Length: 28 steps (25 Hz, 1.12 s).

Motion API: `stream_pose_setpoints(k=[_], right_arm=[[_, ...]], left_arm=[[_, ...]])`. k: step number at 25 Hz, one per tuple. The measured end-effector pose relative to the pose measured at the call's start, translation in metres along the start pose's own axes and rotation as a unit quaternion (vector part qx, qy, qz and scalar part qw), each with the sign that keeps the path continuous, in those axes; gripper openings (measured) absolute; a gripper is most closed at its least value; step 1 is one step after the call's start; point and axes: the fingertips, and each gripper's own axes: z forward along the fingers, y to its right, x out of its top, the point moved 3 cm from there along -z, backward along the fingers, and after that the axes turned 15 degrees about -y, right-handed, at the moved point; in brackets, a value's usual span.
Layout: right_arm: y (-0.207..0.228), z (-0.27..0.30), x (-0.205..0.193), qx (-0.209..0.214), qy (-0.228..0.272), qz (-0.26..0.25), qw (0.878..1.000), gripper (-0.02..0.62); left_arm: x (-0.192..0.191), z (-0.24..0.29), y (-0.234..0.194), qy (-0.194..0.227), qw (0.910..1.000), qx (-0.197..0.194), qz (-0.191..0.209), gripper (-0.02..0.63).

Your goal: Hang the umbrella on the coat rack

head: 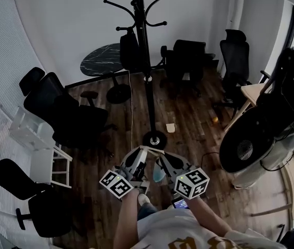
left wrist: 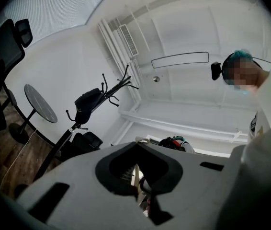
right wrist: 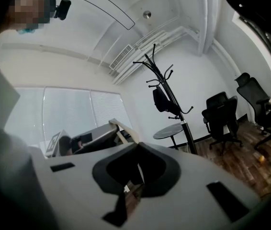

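The black coat rack [head: 146,61] stands mid-room on a round base [head: 154,139]. A black folded umbrella [head: 130,51] hangs from one of its left hooks, free of both grippers. The left gripper view shows the umbrella [left wrist: 88,101] on the leaning rack [left wrist: 63,140]. It also shows in the right gripper view, umbrella [right wrist: 161,99] beside the pole [right wrist: 174,104]. My left gripper [head: 141,150] and right gripper [head: 160,157] sit low, close to the person's body, tips nearly touching just short of the base. Both point up at the ceiling, left gripper [left wrist: 138,174] and right gripper [right wrist: 134,176] shut on nothing.
A round dark marble table [head: 101,59] stands behind the rack. Black office chairs [head: 64,113] ring the room, some at the back [head: 188,61]. A white stool [head: 51,165] is at left, a large fan unit [head: 245,147] at right. A small cup [head: 171,127] lies on the wood floor.
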Motion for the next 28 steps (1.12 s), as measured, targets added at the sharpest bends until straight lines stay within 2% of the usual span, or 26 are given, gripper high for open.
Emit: stream_pose_setpoints(k=[13,21,28], right_arm=[[0.019,0.021,0.014,0.011,-0.001,0.007,1.0,0.012],[0.06,0.066,0.035,-0.001,0.005,0.017,1.0,0.012],[0.11,0.121,0.065,-0.035,0.013,0.036,0.999,0.012]], left_arm=[[0.01,0.014,-0.025,0.001,0.9998,0.018,-0.013,0.018],[0.028,0.056,-0.079,-0.006,0.9997,0.005,-0.021,0.018],[0.055,0.106,-0.138,-0.039,0.9991,-0.015,-0.011,0.018]])
